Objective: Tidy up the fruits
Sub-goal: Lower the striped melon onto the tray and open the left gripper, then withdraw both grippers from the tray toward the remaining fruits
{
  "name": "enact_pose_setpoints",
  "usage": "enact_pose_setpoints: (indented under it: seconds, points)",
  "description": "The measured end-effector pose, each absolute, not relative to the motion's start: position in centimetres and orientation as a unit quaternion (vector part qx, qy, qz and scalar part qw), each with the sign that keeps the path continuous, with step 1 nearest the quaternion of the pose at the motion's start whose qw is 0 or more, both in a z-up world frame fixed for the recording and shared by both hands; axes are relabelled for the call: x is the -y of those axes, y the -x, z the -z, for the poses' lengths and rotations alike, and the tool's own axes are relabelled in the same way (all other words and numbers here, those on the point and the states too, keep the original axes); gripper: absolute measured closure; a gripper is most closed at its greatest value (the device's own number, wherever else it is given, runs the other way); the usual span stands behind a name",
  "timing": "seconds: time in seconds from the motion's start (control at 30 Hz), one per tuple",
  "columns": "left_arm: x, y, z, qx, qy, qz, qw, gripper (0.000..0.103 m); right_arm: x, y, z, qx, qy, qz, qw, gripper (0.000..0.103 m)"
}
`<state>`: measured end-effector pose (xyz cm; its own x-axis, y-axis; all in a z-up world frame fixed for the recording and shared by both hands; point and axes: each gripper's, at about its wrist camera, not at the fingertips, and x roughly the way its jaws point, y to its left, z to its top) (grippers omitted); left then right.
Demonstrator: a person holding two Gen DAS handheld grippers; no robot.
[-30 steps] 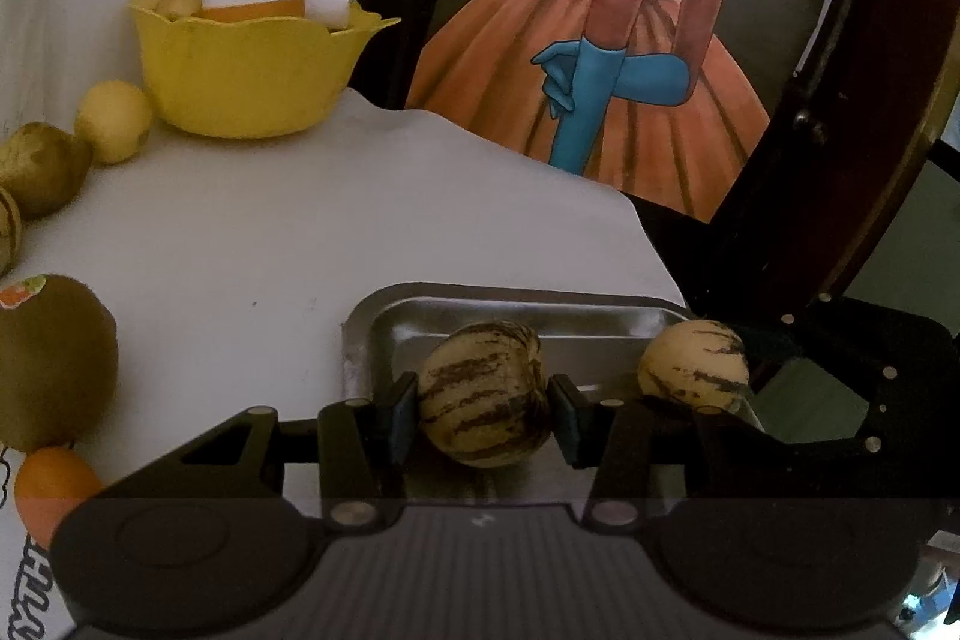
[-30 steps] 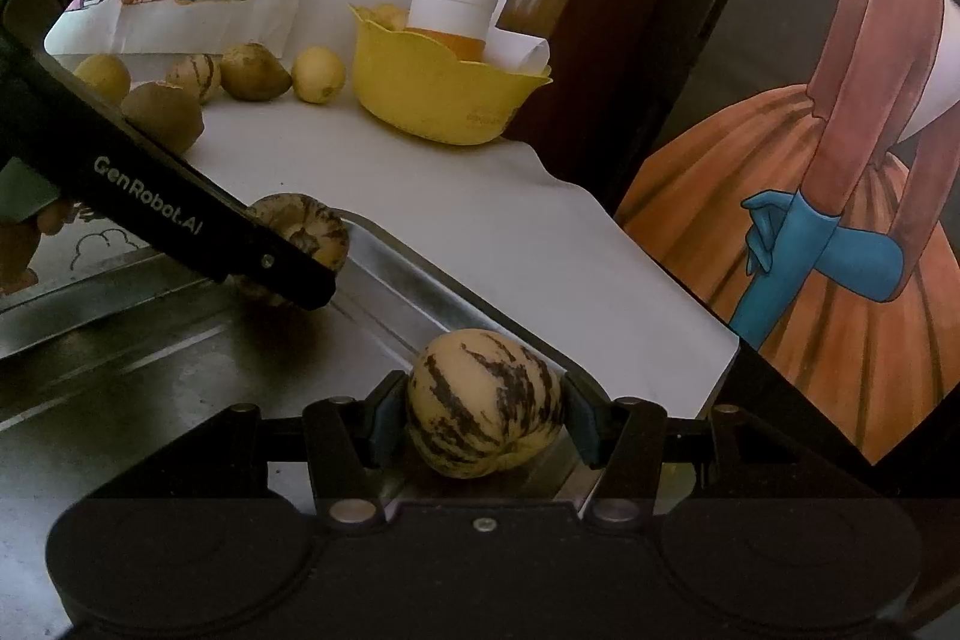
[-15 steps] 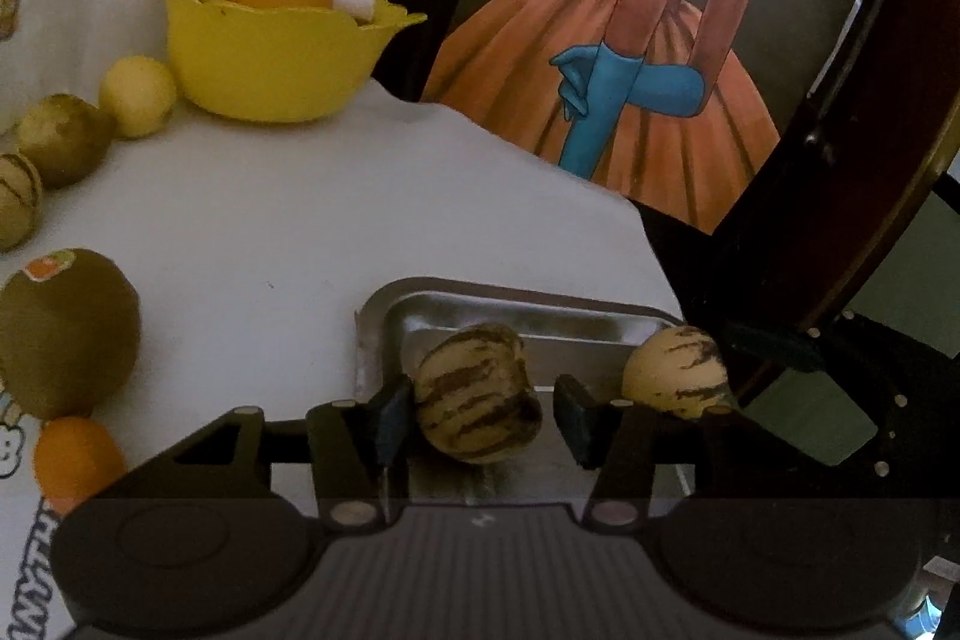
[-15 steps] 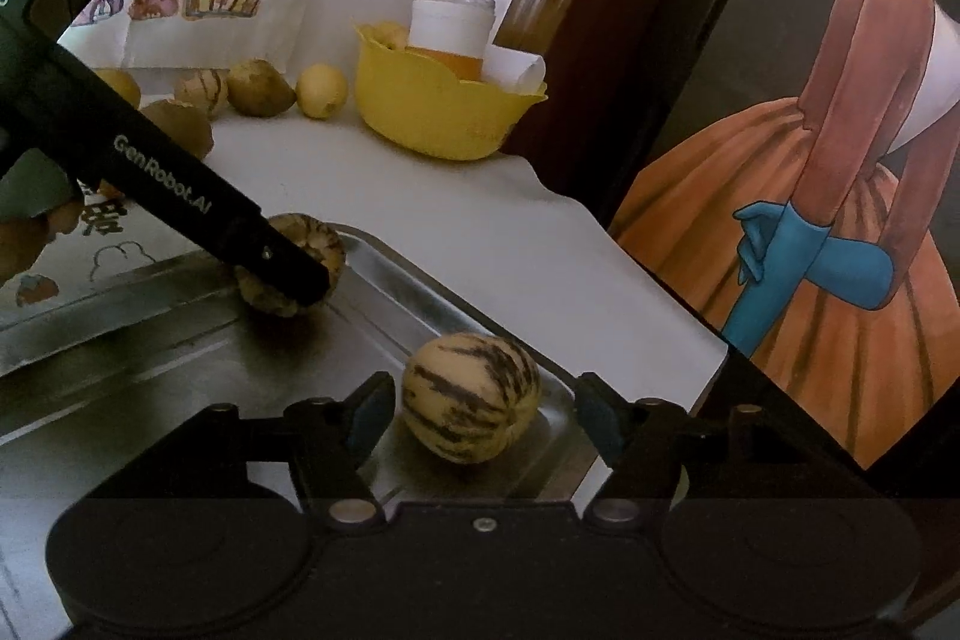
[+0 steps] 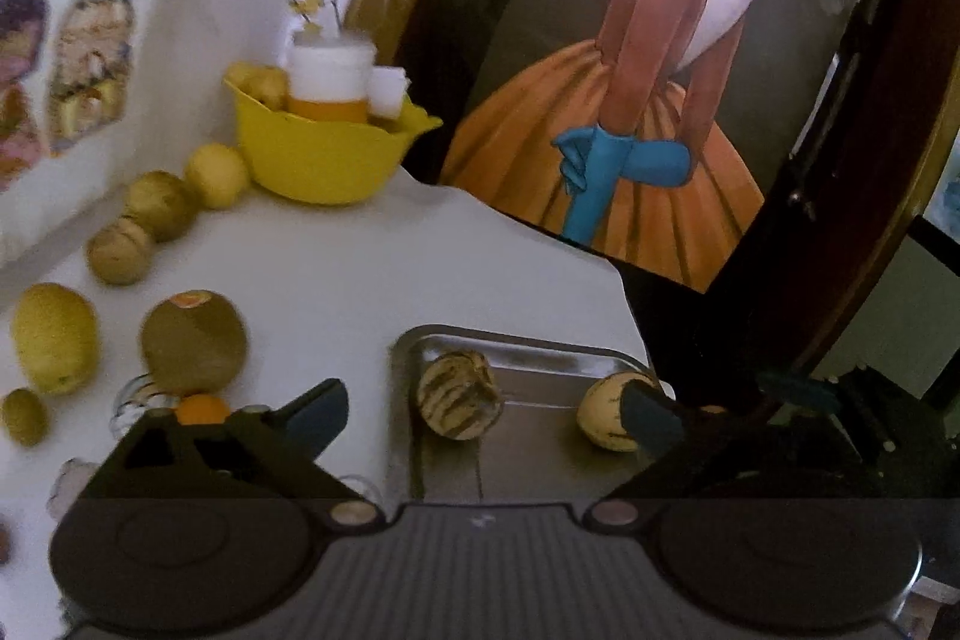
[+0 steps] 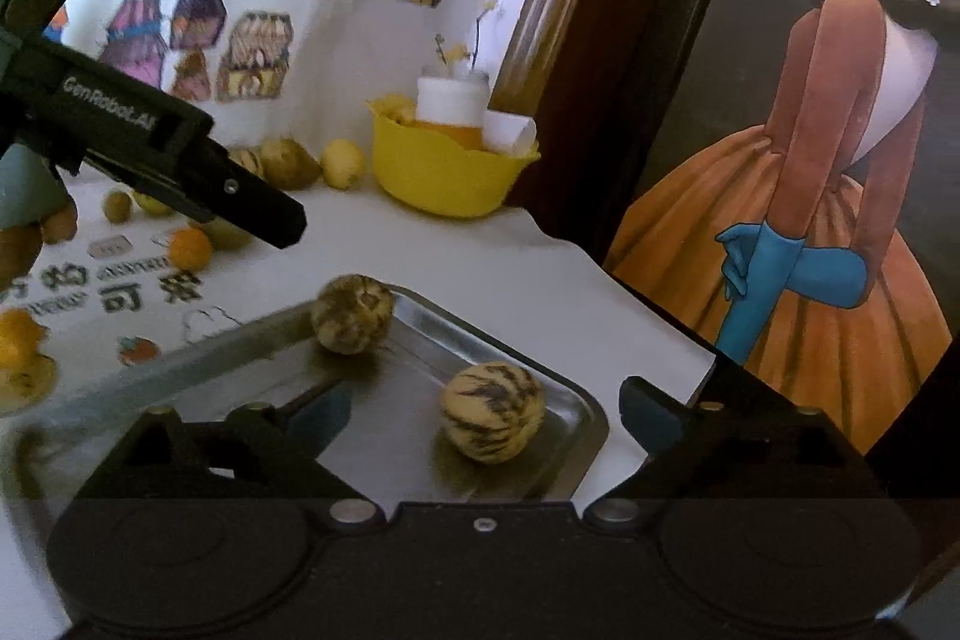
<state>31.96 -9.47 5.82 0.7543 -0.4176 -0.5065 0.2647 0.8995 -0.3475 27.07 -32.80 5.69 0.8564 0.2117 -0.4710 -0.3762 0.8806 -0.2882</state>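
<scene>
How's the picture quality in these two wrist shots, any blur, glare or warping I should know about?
Left wrist view: dim and soft, with motion blur on the white jar in the yellow bowl and on the wall stickers; fisheye bending at the edges. Right wrist view: brighter wall, streaky reflections on the metal tray, the striped fruit smeared, black vignette corners.

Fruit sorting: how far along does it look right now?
Done: two striped melons sit in the metal tray. In hand: nothing; the left tongs and right tongs are opening, clear of the fruit. Left: the kiwi, orange, lemon and other fruit lie loose on the white table.
</scene>
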Motion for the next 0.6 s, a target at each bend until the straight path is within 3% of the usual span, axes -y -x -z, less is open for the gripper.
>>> enact_pose_setpoints:
  seconds: [0.1, 0.6]
  points:
    - [8.6, -29.8, -6.2, -0.288, 0.125, 0.172, 0.934, 0.001, 32.7, -25.2, -6.2, -0.216, 0.172, -0.155, 0.949, 0.001]
    - [5.0, -18.5, -5.1, -0.269, 0.103, 0.133, 0.948, 0.001, 31.3, -15.0, -8.0, -0.204, 0.094, -0.187, 0.956, 0.001]
